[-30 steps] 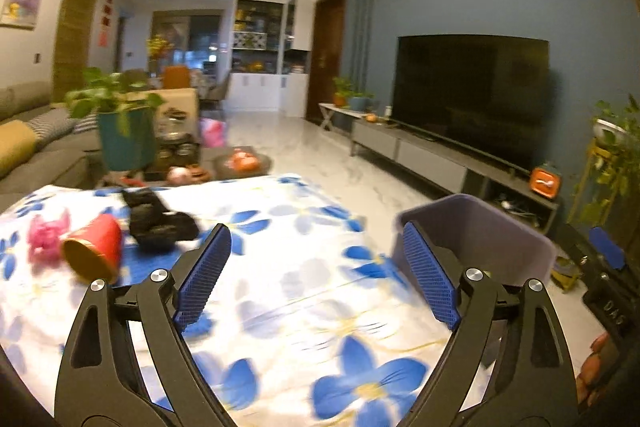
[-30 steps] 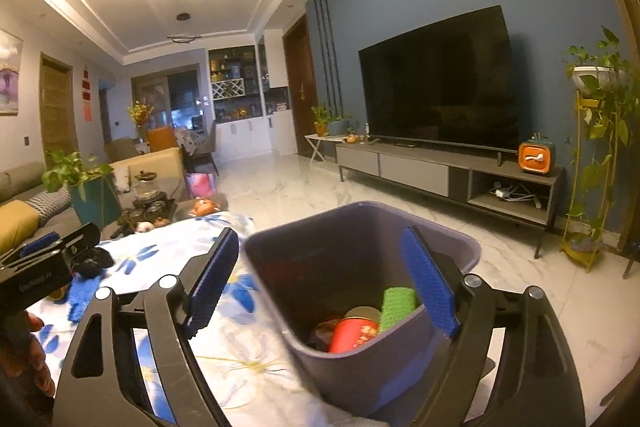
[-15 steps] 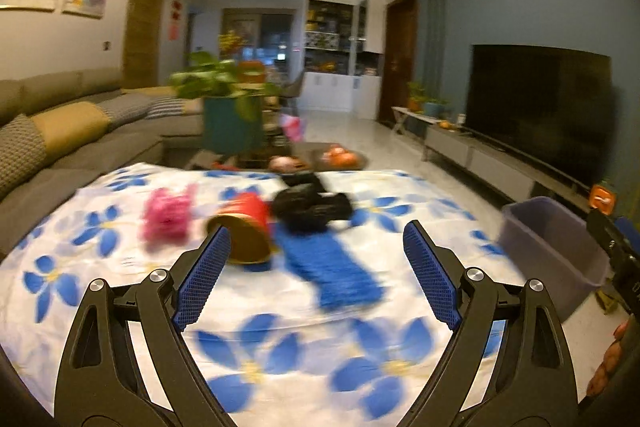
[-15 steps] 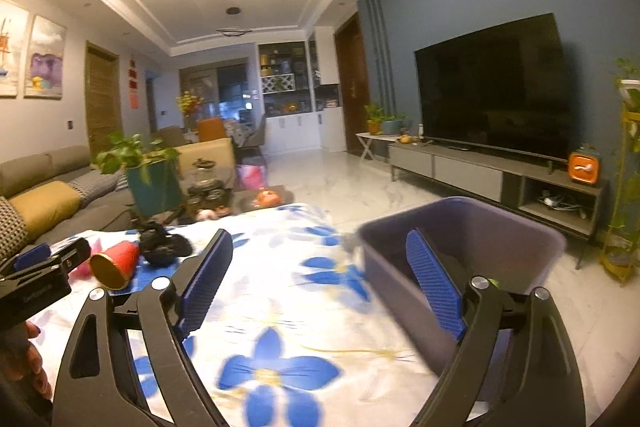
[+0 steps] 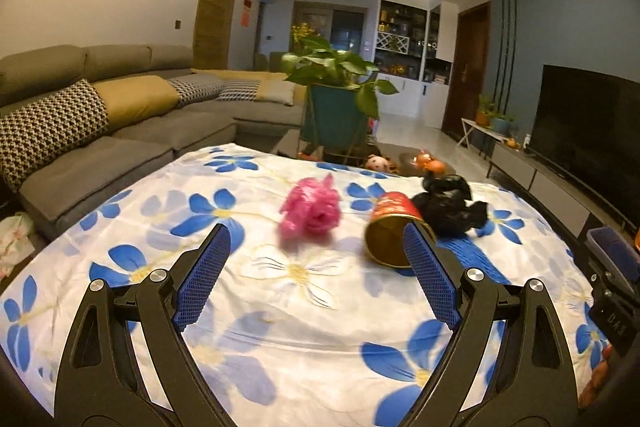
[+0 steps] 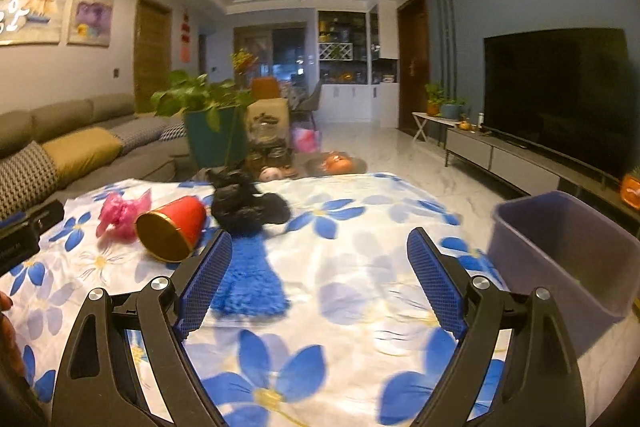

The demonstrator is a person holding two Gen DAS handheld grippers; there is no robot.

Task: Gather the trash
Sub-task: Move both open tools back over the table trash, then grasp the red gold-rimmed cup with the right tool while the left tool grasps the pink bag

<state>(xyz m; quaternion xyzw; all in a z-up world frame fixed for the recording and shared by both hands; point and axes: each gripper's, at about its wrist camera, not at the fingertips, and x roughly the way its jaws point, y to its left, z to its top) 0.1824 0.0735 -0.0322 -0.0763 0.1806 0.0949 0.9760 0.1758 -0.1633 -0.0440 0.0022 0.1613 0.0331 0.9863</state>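
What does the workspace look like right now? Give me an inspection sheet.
Surface: table under a flowered cloth.
Job's things: pink bag, red cup on its side, black bag, blue cloth lie on it; bin stands off the table's right edge.
Clutter: nothing seen.
Grippers: left hand-held gripper open, empty; right hand-held gripper open, empty, jaws just opened wider.
Cables: nothing seen.
Surroundings: sofa, plant, TV.
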